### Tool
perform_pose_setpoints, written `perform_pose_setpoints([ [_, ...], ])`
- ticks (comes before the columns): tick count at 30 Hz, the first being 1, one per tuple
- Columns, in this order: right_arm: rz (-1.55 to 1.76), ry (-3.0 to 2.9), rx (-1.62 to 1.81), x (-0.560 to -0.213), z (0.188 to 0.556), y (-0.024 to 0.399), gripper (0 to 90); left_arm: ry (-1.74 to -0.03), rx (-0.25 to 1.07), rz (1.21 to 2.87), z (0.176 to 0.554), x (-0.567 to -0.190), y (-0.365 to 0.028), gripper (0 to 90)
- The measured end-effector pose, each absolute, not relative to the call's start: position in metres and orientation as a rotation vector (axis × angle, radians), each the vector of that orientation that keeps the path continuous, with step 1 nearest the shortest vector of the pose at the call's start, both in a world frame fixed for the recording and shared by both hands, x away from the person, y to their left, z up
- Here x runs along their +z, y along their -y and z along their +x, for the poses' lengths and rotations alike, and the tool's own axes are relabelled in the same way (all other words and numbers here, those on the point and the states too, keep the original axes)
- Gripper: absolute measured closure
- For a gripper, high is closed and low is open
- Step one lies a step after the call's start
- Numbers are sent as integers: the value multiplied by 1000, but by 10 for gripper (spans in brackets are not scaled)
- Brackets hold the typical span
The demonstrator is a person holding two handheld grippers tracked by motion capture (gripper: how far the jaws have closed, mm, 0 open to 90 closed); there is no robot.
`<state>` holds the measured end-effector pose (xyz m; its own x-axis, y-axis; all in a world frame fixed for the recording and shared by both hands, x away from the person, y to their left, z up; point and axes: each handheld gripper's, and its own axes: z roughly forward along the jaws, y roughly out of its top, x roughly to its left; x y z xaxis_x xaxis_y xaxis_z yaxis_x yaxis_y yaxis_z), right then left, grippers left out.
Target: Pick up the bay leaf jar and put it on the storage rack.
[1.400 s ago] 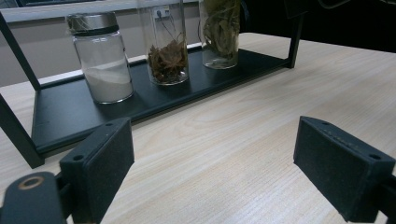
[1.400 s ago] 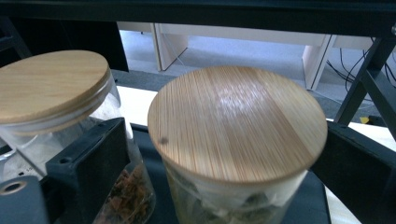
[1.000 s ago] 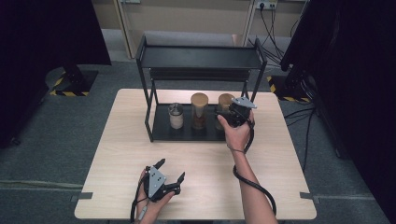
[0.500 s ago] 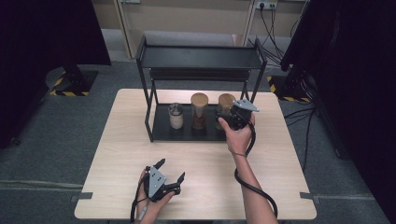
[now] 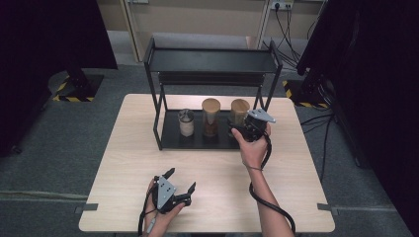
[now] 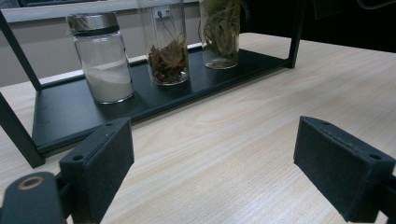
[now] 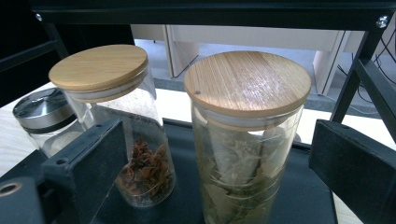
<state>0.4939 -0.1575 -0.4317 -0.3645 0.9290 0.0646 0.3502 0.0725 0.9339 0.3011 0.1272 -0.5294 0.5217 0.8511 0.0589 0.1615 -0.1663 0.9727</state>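
Three glass jars stand on the lower shelf [image 5: 197,140] of a black rack. One has a metal lid and white powder [image 5: 186,122] [image 6: 103,60] [image 7: 39,112]. The middle one [image 5: 211,117] [image 6: 167,46] [image 7: 107,79] has a wooden lid and holds star anise. The right one [image 5: 240,109] [image 6: 220,32] [image 7: 247,116] has a wooden lid and holds dried leaves. My right gripper [image 5: 237,127] [image 7: 215,172] is open, with a jaw on each side of the leaf jar and the pads not pressing it. My left gripper [image 5: 181,178] [image 6: 212,168] rests open near the table's front edge, with nothing between its fingers.
The rack's top shelf [image 5: 212,61] overhangs the jars, and its black posts [image 7: 355,88] frame the lower shelf. The light wooden table [image 5: 306,187] has bare room in front of the rack. Dark stands and cables sit on the floor around.
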Motion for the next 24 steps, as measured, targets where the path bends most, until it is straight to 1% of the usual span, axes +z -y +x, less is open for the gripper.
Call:
perform_pose_setpoints([
  [24, 1249, -1784, 1310, -436, 474, 165, 43, -877, 774, 1648, 301, -529, -127, 116],
])
